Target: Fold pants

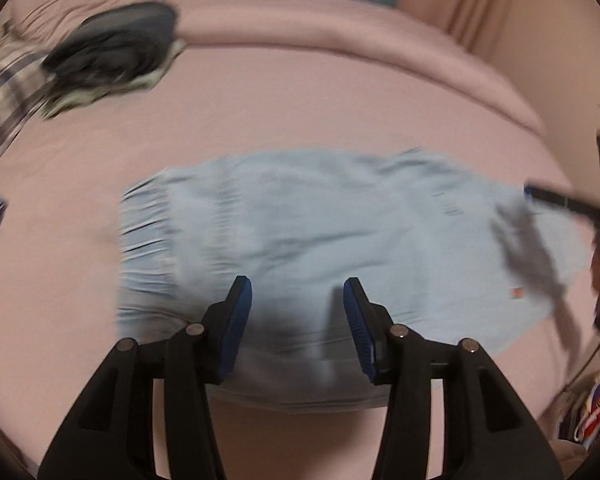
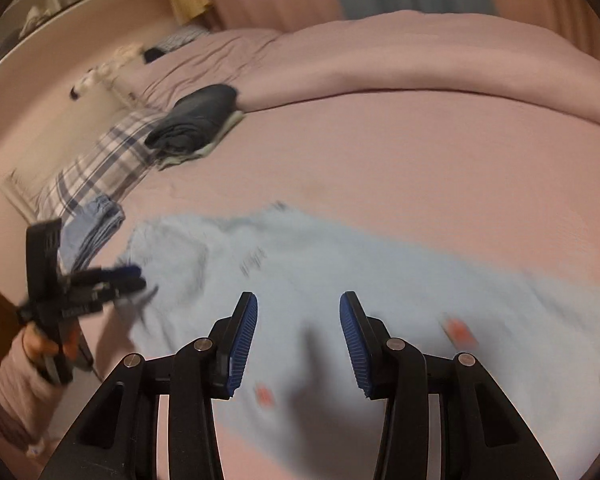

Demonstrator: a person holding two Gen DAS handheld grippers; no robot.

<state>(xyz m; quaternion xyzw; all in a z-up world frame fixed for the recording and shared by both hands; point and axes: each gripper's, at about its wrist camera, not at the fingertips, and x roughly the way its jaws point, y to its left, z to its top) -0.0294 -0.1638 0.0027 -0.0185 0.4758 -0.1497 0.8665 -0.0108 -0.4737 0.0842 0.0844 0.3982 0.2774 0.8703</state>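
Both claws sit apart with nothing between the pads: we see the left claw (image 1: 298, 320) over the near edge of the pants (image 1: 320, 232) and the right claw (image 2: 298, 340) above the same light blue fabric. Pants lie spread flat across the middle of the pink bed (image 1: 340, 100) (waistband end toward the left, blurred). We also see a folded dark garment (image 2: 198, 120) well apart near the plaid pillow (image 2: 100, 164), plus a folded blue piece (image 2: 96, 228) beside the pillow.
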